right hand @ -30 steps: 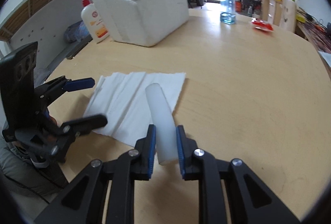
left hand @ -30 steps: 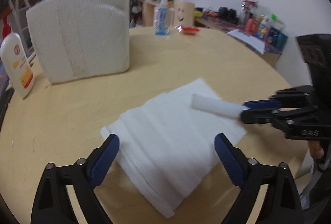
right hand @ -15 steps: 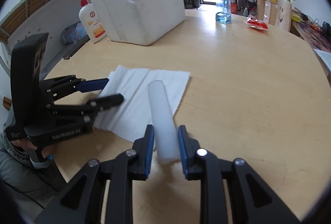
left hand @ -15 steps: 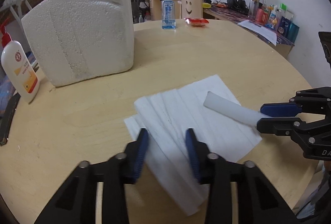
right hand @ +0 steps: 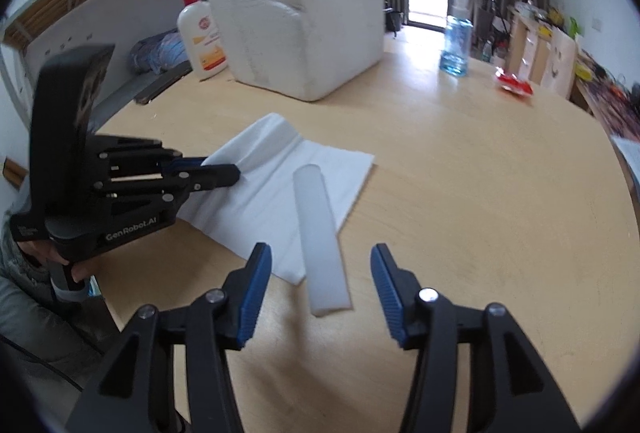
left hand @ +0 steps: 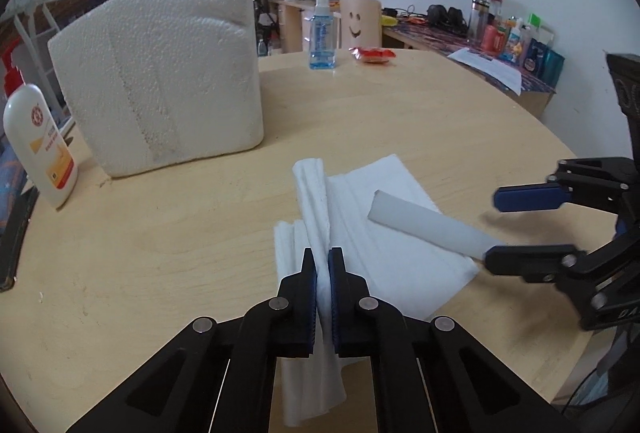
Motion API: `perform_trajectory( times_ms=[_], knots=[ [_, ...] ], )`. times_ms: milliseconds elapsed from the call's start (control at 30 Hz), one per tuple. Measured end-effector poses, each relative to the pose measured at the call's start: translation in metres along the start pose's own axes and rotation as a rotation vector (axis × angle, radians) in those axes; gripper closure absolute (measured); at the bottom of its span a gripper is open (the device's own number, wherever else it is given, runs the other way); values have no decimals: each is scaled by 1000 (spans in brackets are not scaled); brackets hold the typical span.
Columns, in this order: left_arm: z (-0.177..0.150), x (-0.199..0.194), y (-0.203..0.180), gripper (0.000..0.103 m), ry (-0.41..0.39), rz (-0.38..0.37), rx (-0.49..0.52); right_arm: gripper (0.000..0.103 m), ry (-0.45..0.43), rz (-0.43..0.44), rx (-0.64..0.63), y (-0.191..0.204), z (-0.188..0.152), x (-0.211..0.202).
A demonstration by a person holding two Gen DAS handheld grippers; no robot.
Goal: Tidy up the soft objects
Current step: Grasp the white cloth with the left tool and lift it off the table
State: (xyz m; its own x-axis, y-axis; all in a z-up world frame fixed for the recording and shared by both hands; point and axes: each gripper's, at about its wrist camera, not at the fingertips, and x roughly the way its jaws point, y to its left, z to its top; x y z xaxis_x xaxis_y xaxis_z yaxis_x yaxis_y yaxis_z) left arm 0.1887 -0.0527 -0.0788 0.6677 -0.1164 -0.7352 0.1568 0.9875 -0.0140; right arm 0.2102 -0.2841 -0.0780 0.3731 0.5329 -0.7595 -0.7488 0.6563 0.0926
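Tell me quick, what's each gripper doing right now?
Left gripper: shut on the white cloth, pinching a fold.
Right gripper: open, jaws just opened; foam tube lies free between them.

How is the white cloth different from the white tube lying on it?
The cloth is thin, floppy and spread across the table; the tube is a stiff, straight roll. The cloth is pinched up into a ridge by the left tongs, which are shut on it; the tube lies free between the open right tongs, whose jaws have just been opening. The cloth is wider; the tube is narrow. Both are white.
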Motion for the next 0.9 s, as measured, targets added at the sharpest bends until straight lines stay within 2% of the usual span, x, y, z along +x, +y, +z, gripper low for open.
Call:
perform_trajectory(
  times_ms=[100, 133, 400, 667, 767, 900],
  knots=[
    [0, 1, -3, 97, 2, -7, 10, 49, 11, -2, -45, 6, 6, 6],
    [0, 1, -3, 97, 2, -8, 11, 55, 18, -12, -56, 7, 9, 8],
    [-3, 3, 3, 97, 6, -8, -10, 59, 95, 5, -122, 11, 15, 24],
    [-3, 1, 7, 97, 6, -15, -13, 64, 130, 9, -92, 5, 14, 32],
    [-4, 0, 9, 97, 8, -18, -12, 77, 129, 24, -83, 2, 14, 31],
    [-4, 1, 12, 97, 17, -21, -13, 80, 119, 63, -52, -3, 13, 30]
  ],
)
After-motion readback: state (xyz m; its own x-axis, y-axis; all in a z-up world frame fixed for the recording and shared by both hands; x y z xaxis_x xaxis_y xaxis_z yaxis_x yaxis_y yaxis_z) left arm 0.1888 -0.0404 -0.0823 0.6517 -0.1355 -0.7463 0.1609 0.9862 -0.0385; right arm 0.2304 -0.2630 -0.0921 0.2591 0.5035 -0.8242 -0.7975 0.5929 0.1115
